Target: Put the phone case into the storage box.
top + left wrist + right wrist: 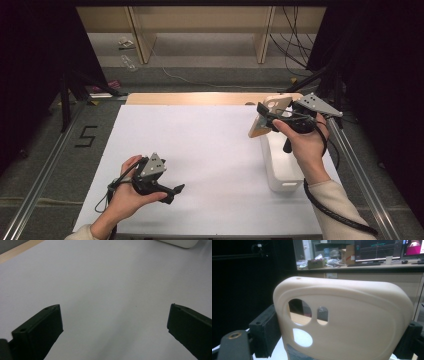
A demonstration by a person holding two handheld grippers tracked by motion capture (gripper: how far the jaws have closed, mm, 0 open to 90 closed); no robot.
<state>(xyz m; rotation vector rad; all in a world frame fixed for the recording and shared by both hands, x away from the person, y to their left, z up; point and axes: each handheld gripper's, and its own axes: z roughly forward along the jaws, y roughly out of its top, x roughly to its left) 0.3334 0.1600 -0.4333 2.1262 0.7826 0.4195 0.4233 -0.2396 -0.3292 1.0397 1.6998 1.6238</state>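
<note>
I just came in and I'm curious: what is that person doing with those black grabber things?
The person's right gripper is clamped on a cream-coloured plastic phone case with round camera holes, holding it up above a white rectangular plastic bin at the table's right side. The left gripper is open and holds nothing, hovering low over the white tabletop.
</note>
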